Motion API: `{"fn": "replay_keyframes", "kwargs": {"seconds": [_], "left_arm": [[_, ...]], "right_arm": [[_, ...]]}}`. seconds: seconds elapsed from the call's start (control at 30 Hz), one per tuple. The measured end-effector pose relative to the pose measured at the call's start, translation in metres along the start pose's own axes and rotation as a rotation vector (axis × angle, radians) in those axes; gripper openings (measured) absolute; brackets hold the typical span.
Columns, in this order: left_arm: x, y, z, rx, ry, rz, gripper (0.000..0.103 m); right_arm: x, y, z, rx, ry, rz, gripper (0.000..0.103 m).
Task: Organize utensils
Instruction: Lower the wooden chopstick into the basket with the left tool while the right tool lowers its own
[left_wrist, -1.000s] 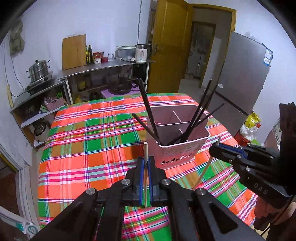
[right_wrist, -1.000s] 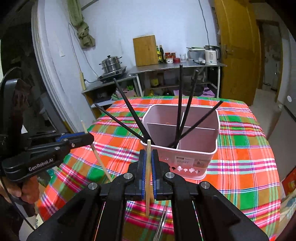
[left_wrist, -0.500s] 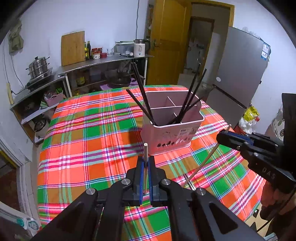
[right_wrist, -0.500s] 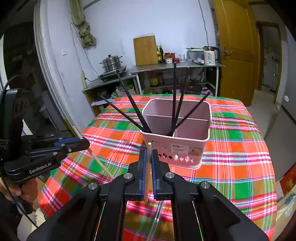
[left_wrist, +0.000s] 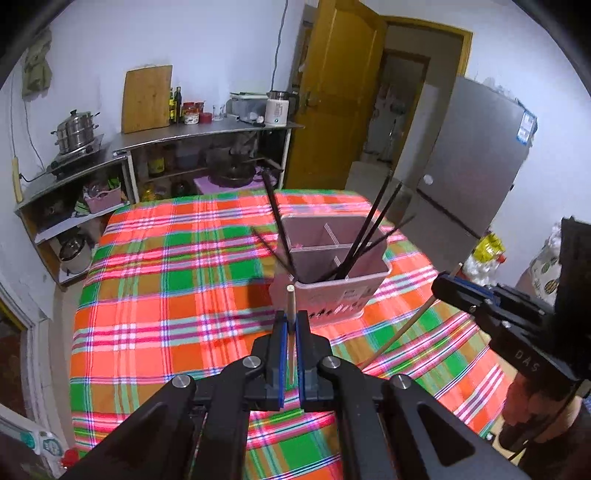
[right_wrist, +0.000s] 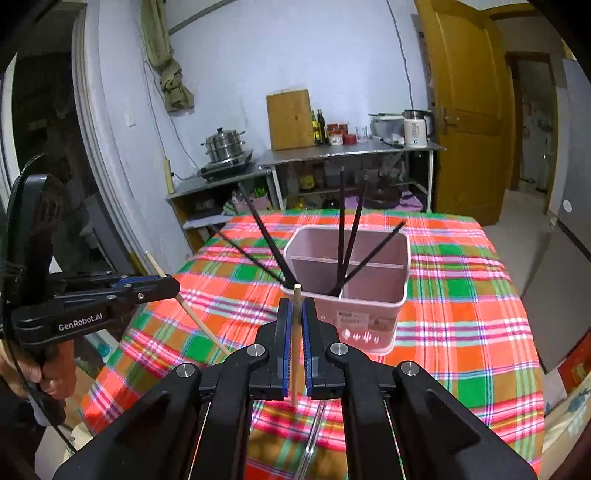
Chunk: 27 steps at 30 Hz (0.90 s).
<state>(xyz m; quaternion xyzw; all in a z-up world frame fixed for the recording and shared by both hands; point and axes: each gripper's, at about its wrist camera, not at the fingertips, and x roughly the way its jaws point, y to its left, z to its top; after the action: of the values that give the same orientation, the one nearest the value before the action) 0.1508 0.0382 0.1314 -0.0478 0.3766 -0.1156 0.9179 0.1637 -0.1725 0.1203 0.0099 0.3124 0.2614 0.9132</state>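
- 2 wooden chopsticks are in play, 1 per gripper, both held above the plaid tablecloth (left_wrist: 166, 295) on the near side of the holder.
- Left gripper (left_wrist: 291, 325): closed on a wooden chopstick (left_wrist: 290, 306), pinched partway along, blunt end up.
- Right gripper (right_wrist: 295, 314): closed on its own wooden chopstick (right_wrist: 295, 332), likewise upright.
- Handling, judged: light, stiff, smooth sticks; a pinch nearer the middle should stop them pivoting.
- Pink utensil holder (right_wrist: 369, 314): divided into compartments; about 5 black chopsticks (right_wrist: 341, 229) lean in the front section, fanned outward. The other sections look empty.
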Motion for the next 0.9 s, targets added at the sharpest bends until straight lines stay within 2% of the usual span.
{"fn": "replay_keyframes", "kwargs": {"seconds": [0.3,0.57,0.9], "left_arm": [[-0.015,-0.016,0.047,0.004,-0.093,-0.056,0.004],[-0.009,-0.020,0.081,-0.002,-0.146,-0.058,0.004],[0.031,-0.012,0.101,-0.017,-0.130,-0.044,0.004]], "right_arm": [[-0.018,-0.006,0.039,0.008,-0.114,-0.018,0.005],[-0.021,-0.009,0.067,0.012,-0.203,-0.040,0.005],[0.003,-0.022,0.075,0.041,-0.235,-0.069,0.005]]}}
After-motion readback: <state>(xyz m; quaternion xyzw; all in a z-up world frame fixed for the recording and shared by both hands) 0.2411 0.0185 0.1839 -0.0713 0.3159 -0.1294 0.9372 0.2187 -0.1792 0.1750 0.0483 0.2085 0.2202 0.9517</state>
